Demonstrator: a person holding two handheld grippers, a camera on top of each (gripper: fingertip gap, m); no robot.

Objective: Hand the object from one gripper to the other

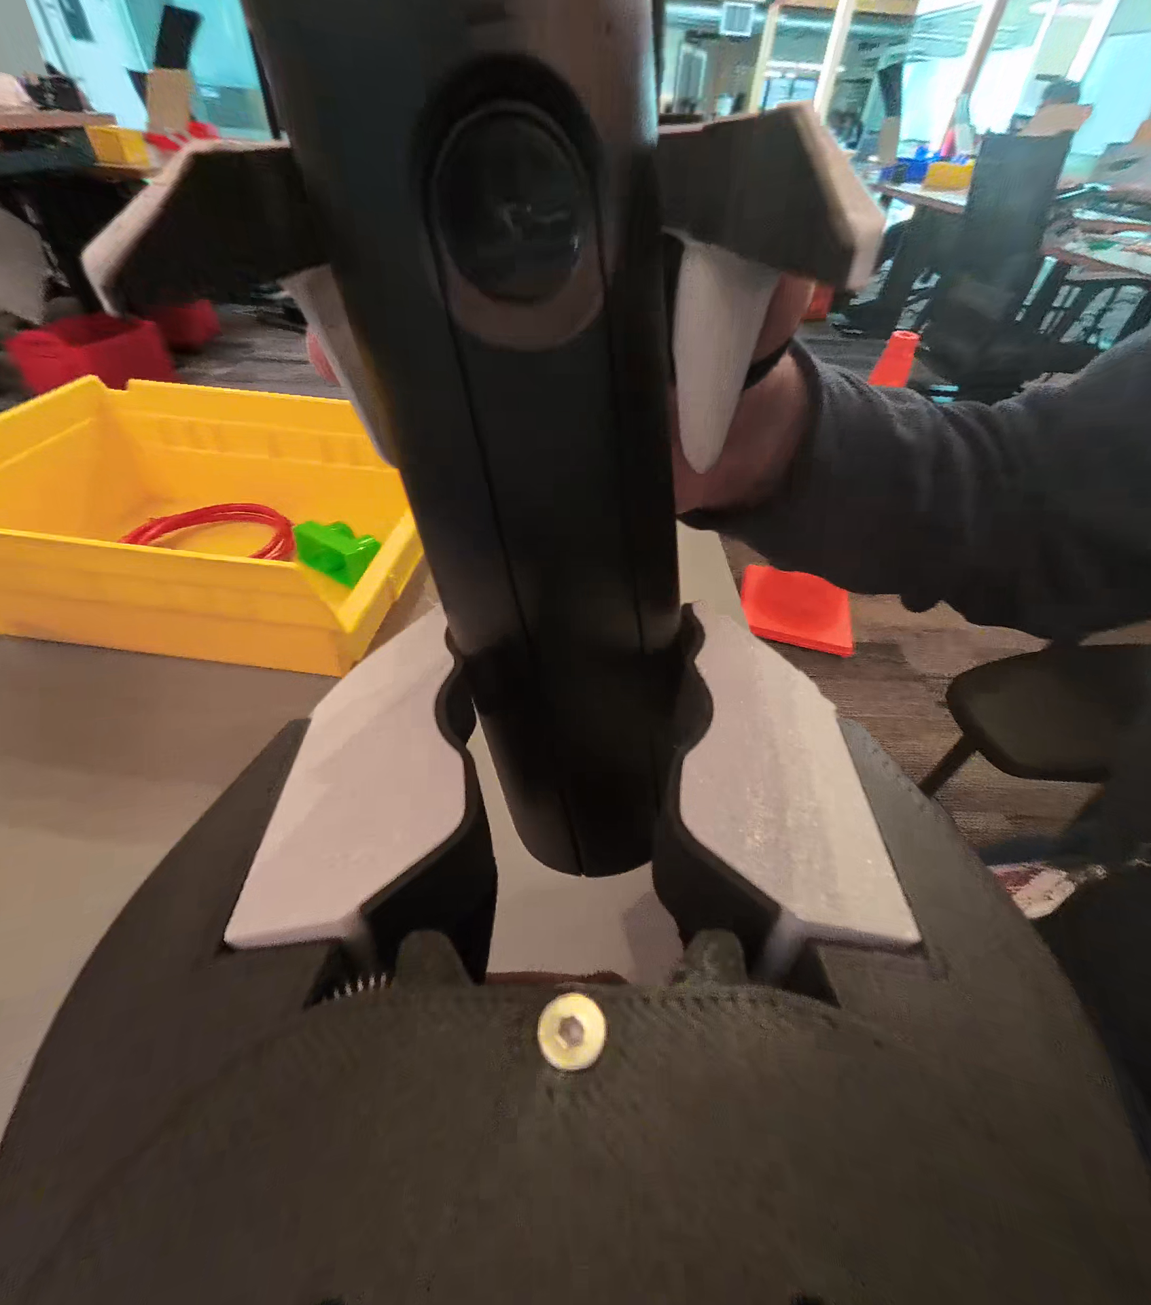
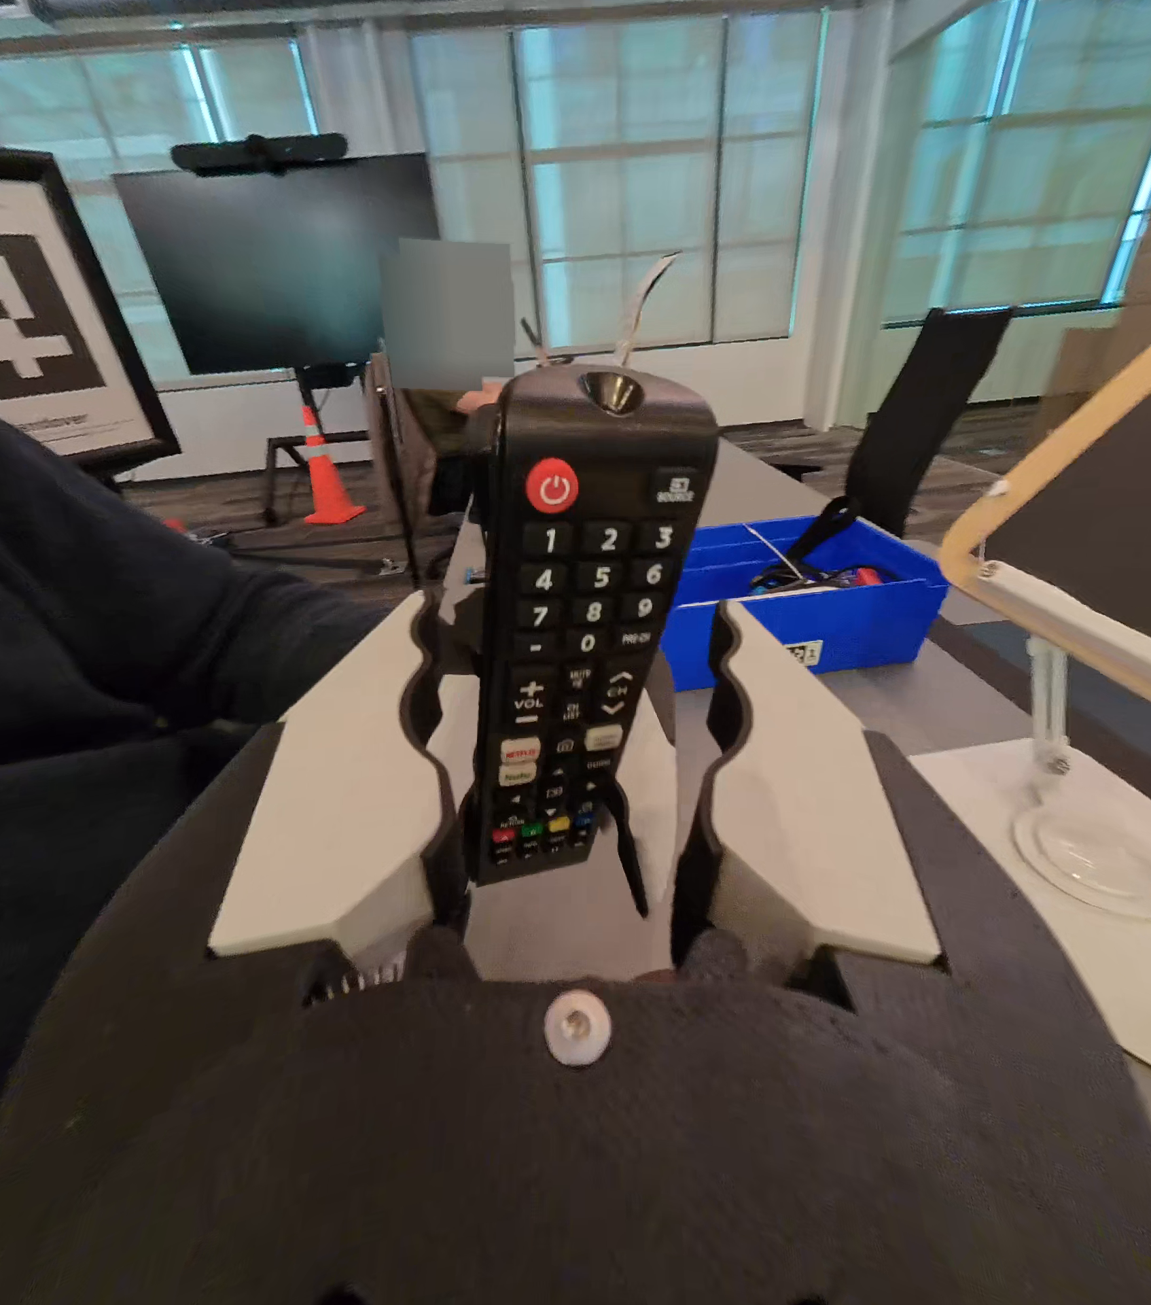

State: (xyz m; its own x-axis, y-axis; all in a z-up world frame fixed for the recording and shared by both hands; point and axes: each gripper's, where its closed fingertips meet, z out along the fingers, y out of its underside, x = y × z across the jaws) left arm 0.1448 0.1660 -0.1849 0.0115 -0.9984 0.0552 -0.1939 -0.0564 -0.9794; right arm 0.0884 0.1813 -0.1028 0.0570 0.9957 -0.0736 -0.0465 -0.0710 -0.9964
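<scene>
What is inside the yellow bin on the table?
Inside the yellow bin lie a coiled red cable and a green plastic part. The remote control covers the bin's right corner, so more may be hidden.

A black remote (image 2: 573, 635) carries a red power button (image 2: 552, 486) and white numerals. The claw (image 2: 569, 713) fingers are white with black edges. A yellow bin (image 1: 135, 586) holds red cable (image 1: 220, 533) and a green part (image 1: 333, 551). A blue bin (image 2: 841, 628) sits on the grey counter (image 2: 947, 706); an orange cone (image 2: 325, 473) has a pale band.

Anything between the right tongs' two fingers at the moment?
Yes: the remote stands upright between them, buttons facing the right wrist camera, with gaps on both sides.
</scene>
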